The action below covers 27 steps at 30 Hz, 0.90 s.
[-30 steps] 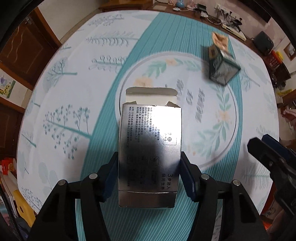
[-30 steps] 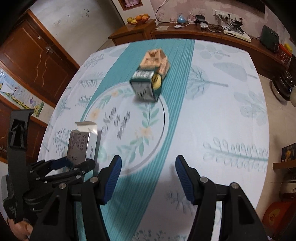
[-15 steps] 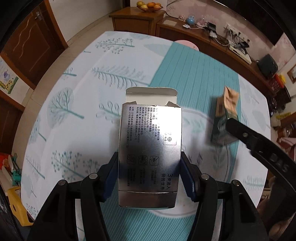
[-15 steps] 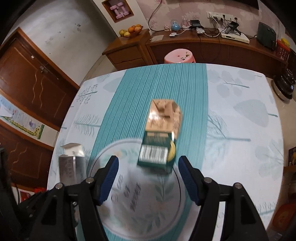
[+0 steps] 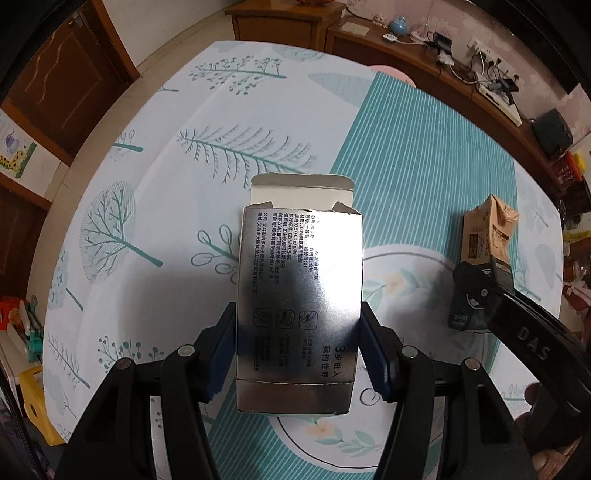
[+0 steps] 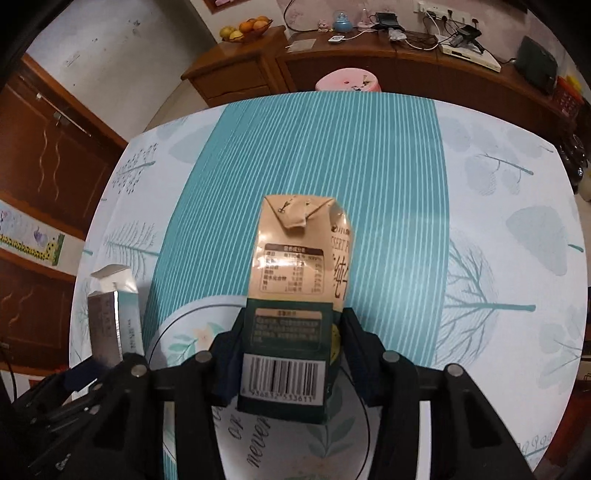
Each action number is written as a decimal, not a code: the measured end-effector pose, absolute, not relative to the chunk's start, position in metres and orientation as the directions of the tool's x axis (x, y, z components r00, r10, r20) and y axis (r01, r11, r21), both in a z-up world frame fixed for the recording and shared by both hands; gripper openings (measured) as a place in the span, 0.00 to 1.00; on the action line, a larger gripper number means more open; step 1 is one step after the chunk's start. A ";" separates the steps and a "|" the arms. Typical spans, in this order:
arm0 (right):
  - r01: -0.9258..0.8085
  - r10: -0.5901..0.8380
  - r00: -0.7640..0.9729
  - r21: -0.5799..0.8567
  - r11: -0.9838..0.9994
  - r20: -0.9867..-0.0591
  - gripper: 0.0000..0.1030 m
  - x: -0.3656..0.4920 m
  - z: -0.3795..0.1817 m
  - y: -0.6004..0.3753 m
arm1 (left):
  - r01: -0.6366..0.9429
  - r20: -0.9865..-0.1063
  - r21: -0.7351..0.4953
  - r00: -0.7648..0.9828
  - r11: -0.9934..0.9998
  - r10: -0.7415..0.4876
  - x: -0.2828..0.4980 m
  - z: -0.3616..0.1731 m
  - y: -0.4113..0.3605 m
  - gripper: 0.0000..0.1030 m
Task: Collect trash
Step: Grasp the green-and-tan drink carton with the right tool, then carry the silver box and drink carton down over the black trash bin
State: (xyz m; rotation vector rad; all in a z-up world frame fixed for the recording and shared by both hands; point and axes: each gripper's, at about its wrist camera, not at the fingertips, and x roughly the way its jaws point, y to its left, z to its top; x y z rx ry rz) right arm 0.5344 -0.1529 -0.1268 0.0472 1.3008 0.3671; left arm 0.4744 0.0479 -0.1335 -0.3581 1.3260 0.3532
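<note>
2 grippers, 2 cartons, above the table (image 6: 480, 221).
Left gripper (image 5: 298, 350) clamps silver box (image 5: 299, 295), flap open; right gripper (image 6: 286, 356) clamps tan-green carton (image 6: 295, 295), both pointing forward over the table's middle.

Two grippers: left gripper (image 5: 298, 354), right gripper (image 6: 286, 360). Two pieces of trash, one per gripper: one silver box (image 5: 298, 306) between the left fingers, one milk carton (image 6: 295, 295) between the right fingers. One table (image 6: 498, 221) under both. Beyond the right gripper, past the table's far edge: one pink stool (image 6: 345, 82), one fruit bowl (image 6: 245, 29) up-left, one blue globe ornament (image 6: 341, 20), one white set-top box (image 6: 469, 55) up-right.
</note>
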 end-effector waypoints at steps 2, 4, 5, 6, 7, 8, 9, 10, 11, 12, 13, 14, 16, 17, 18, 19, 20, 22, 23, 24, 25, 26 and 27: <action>-0.231 0.319 0.209 0.271 0.935 -0.924 0.43 0.529 -0.126 -0.155 | -0.434 -0.978 -0.051 0.205 0.899 0.043 0.472 -0.134 0.048 0.58; -0.225 0.338 0.220 0.290 0.930 -0.915 0.43 0.519 -0.121 -0.158 | -0.411 -0.976 -0.050 0.212 0.910 0.042 0.465 -0.131 0.046 0.58; -0.227 0.347 0.226 0.298 0.927 -0.910 0.43 0.512 -0.118 -0.158 | -0.401 -0.975 -0.052 0.217 0.915 0.040 0.462 -0.128 0.045 0.58; -0.229 0.354 0.232 0.303 0.925 -0.906 0.43 0.506 -0.114 -0.158 | -0.387 -0.974 -0.055 0.224 0.920 0.036 0.458 -0.125 0.045 0.58; -0.229 0.358 0.239 0.306 0.924 -0.903 0.43 0.499 -0.111 -0.159 | -0.374 -0.972 -0.060 0.234 0.925 0.032 0.452 -0.120 0.046 0.58; -0.223 0.362 0.248 0.311 0.924 -0.898 0.43 0.491 -0.106 -0.162 | -0.361 -0.969 -0.064 0.245 0.930 0.028 0.447 -0.115 0.046 0.58; -0.215 0.367 0.256 0.318 0.923 -0.894 0.43 0.485 -0.103 -0.164 | -0.341 -0.966 -0.072 0.258 0.937 0.020 0.441 -0.109 0.046 0.58; -0.202 0.377 0.268 0.331 0.922 -0.886 0.43 0.474 -0.098 -0.167 | -0.322 -0.962 -0.079 0.271 0.944 0.012 0.436 -0.104 0.046 0.58; -0.194 0.379 0.278 0.335 0.922 -0.882 0.43 0.467 -0.093 -0.167 | -0.306 -0.960 -0.085 0.282 0.948 0.005 0.433 -0.099 0.046 0.58; -0.179 0.379 0.300 0.338 0.924 -0.875 0.43 0.454 -0.087 -0.169 | -0.278 -0.955 -0.095 0.296 0.956 -0.008 0.425 -0.093 0.047 0.58; -0.162 0.379 0.318 0.344 0.925 -0.869 0.43 0.442 -0.082 -0.171 | -0.254 -0.952 -0.102 0.306 0.962 -0.020 0.418 -0.088 0.048 0.58; -0.143 0.379 0.333 0.352 0.925 -0.863 0.43 0.431 -0.076 -0.172 | -0.236 -0.950 -0.109 0.312 0.966 -0.031 0.414 -0.082 0.050 0.58; -0.103 0.374 0.365 0.362 0.926 -0.853 0.43 0.404 -0.066 -0.174 | -0.179 -0.943 -0.131 0.327 0.975 -0.066 0.392 -0.071 0.053 0.58; -0.084 0.365 0.384 0.362 0.928 -0.848 0.43 0.390 -0.062 -0.173 | -0.158 -0.941 -0.133 0.331 0.978 -0.075 0.384 -0.068 0.054 0.58; -0.066 0.355 0.398 0.359 0.931 -0.846 0.43 0.376 -0.059 -0.171 | -0.132 -0.938 -0.137 0.335 0.982 -0.086 0.375 -0.065 0.055 0.58; -0.051 0.348 0.409 0.360 0.932 -0.843 0.43 0.366 -0.056 -0.169 | -0.094 -0.935 -0.143 0.340 0.985 -0.103 0.361 -0.061 0.056 0.58; -0.033 0.341 0.424 0.362 0.932 -0.839 0.43 0.349 -0.053 -0.168 | -0.070 -0.933 -0.143 0.342 0.987 -0.111 0.352 -0.058 0.056 0.58; 0.004 0.319 0.453 0.360 0.933 -0.832 0.43 0.318 -0.047 -0.164 | -0.015 -0.930 -0.141 0.344 0.990 -0.127 0.331 -0.053 0.057 0.58; 0.016 0.312 0.464 0.359 0.933 -0.829 0.43 0.306 -0.044 -0.163 | 0.005 -0.929 -0.140 0.346 0.990 -0.133 0.321 -0.051 0.058 0.58; 0.030 0.301 0.476 0.357 0.934 -0.826 0.43 0.290 -0.041 -0.161 | 0.025 -0.927 -0.138 0.348 0.990 -0.138 0.309 -0.049 0.059 0.58; 0.040 0.292 0.485 0.355 0.934 -0.824 0.43 0.278 -0.038 -0.164 | 0.041 -0.926 -0.140 0.348 0.989 -0.145 0.301 -0.047 0.058 0.58; 0.054 0.281 0.494 0.351 0.935 -0.823 0.43 0.263 -0.035 -0.162 | 0.061 -0.925 -0.143 0.347 0.988 -0.156 0.291 -0.045 0.058 0.58; 0.067 0.275 0.500 0.353 0.933 -0.821 0.43 0.248 -0.033 -0.160 | 0.078 -0.924 -0.144 0.346 0.987 -0.162 0.282 -0.043 0.058 0.58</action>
